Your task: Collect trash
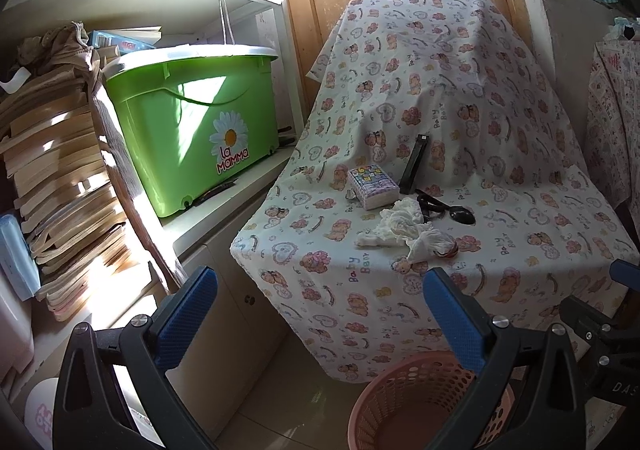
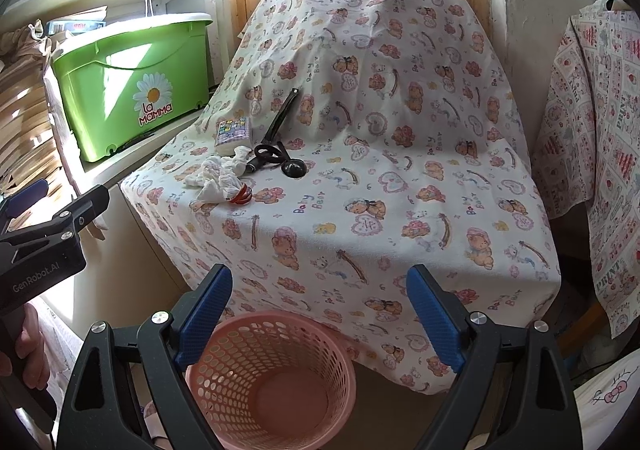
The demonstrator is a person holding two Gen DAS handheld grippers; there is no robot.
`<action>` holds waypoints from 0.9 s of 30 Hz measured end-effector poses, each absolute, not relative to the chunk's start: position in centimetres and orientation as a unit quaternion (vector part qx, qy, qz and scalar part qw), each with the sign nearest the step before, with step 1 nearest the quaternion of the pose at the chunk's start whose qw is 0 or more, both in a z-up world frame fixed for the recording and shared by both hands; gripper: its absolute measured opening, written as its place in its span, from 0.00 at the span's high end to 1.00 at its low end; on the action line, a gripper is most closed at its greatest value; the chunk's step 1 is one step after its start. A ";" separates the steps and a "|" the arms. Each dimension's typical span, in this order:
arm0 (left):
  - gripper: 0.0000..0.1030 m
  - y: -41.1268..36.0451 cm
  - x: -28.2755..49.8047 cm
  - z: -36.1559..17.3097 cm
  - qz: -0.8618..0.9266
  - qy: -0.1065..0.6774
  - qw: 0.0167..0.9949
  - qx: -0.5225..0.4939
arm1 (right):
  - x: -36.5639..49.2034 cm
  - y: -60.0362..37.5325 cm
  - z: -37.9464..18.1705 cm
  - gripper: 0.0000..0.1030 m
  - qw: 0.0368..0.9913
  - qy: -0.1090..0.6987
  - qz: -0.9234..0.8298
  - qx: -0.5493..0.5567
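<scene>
Nearest us, a pink mesh wastebasket (image 2: 272,378) stands empty on the floor, just in front of a table draped in a teddy-bear print cloth (image 2: 400,209). Our right gripper (image 2: 320,314) hangs above the basket, jaws spread wide and holding nothing. Our left gripper (image 1: 320,314) is likewise spread and empty, off to the left of the table's front edge.

The trash sits on the table's left part: crumpled white tissues (image 1: 404,230), with a small red-and-white scrap (image 1: 448,248) touching their near end. Just behind lie a tissue pack (image 1: 372,183), black scissors (image 1: 430,203), a black spoon (image 1: 462,215) and a black strip (image 1: 416,163).

To do this step well, we judge the left gripper should come down over the middle of the wad, stay wide, clamp on bunched folds, and keep clear of the scissors
</scene>
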State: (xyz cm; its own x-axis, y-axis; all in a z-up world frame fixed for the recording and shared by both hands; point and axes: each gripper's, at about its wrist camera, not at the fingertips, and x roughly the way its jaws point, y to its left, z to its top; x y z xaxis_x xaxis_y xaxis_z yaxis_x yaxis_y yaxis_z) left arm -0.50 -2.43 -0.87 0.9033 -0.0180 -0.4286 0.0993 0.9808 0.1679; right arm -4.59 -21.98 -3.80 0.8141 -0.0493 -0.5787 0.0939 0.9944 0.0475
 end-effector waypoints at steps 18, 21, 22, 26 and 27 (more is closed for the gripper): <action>0.01 -3.1 -0.9 -0.9 -0.038 0.211 0.971 0.108 | -4.4 -22.6 -3.9 0.12 0.947 0.314 -0.042 0.048; 0.01 -3.3 -0.8 -1.0 -0.037 0.215 0.970 0.105 | -3.9 -22.6 -4.3 0.12 0.941 0.333 -0.018 0.059; 0.01 -3.3 -0.8 -1.0 -0.037 0.216 0.970 0.104 | -3.8 -22.6 -4.5 0.12 0.939 0.337 -0.017 0.061; 0.01 -3.1 -0.6 -1.0 -0.031 0.217 0.971 0.090 | -3.7 -22.3 -4.8 0.12 0.937 0.343 -0.015 0.061; 0.01 -3.0 -0.6 -1.0 -0.030 0.218 0.972 0.087 | -3.6 -22.2 -4.8 0.12 0.937 0.344 -0.015 0.061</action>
State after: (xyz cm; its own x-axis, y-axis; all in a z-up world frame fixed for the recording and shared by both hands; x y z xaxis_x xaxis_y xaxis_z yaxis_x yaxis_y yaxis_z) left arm -0.60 -2.95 -0.97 0.9035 -0.0203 -0.4281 0.0960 0.9831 0.1560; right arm -3.64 -22.23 -4.77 0.7624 0.0139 -0.6469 0.0696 0.9922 0.1034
